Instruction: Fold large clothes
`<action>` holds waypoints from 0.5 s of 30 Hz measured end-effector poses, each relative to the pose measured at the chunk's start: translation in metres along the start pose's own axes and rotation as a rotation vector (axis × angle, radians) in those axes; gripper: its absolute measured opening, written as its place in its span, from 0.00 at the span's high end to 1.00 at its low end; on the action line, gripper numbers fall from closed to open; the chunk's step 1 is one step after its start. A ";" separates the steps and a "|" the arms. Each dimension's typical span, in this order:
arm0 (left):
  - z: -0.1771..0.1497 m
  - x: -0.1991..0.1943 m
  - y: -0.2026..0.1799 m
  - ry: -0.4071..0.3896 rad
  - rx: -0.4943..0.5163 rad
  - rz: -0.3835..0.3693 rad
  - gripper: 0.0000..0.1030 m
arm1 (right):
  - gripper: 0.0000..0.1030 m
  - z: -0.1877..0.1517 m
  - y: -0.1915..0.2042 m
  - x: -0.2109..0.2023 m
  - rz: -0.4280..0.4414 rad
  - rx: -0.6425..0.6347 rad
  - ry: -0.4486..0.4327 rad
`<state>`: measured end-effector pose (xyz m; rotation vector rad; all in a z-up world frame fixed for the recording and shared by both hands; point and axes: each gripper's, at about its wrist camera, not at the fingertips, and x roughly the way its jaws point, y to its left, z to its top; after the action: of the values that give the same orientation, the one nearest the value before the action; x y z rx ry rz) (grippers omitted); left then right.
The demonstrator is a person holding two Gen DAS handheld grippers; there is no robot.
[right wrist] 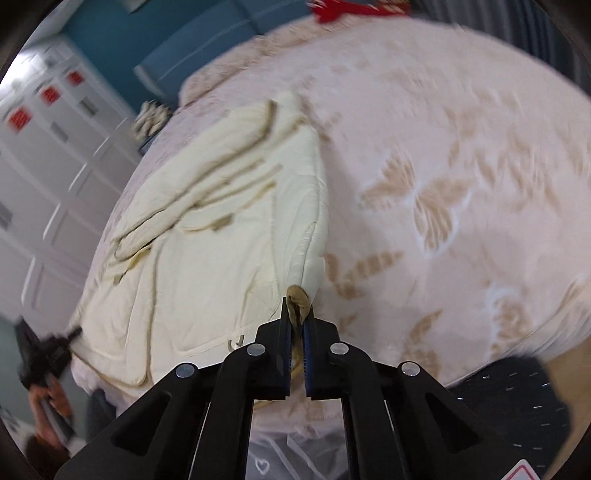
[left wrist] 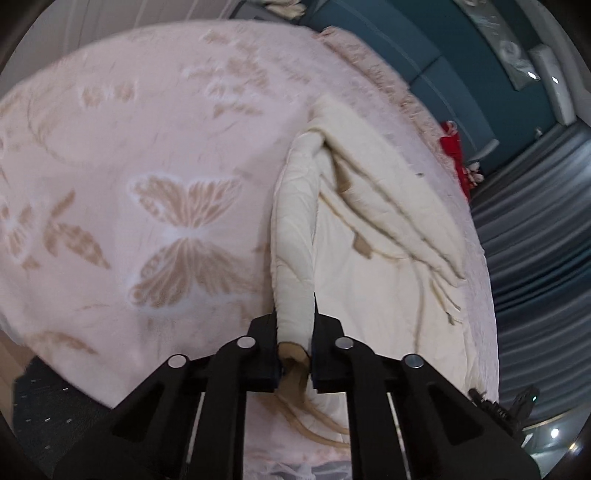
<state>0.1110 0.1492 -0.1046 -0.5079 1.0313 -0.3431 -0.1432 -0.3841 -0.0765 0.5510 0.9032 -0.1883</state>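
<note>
A large cream quilted garment (left wrist: pixel 369 229) with tan trim lies crumpled on a pink bedspread. My left gripper (left wrist: pixel 295 317) is shut on a rolled fold of its edge, and tan trim bunches between the fingers. In the right wrist view the same garment (right wrist: pixel 207 240) spreads to the left. My right gripper (right wrist: pixel 298 306) is shut on a tan-trimmed corner of it. The left gripper (right wrist: pixel 75 332) also shows there at the garment's far left corner, held by a hand (right wrist: pixel 51 395). The right gripper (left wrist: pixel 480 397) appears dark at the lower right of the left wrist view.
The pink bedspread (left wrist: pixel 147 147) with butterfly patterns covers a bed. A teal headboard (left wrist: pixel 369 33), a red item (left wrist: pixel 452 147) and grey curtains (left wrist: pixel 535 240) lie beyond it. White cupboards (right wrist: pixel 44 166) stand at the left. A dark rug (right wrist: pixel 517 398) covers the floor.
</note>
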 end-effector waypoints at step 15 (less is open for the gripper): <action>-0.059 -0.191 -0.026 0.019 0.195 -0.021 0.94 | 0.96 -0.074 0.052 -0.169 0.196 -0.532 0.245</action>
<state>-0.0331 0.2087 0.0230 -0.3408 0.9994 -0.4631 -0.2780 -0.3133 0.0394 0.1634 1.0797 0.2987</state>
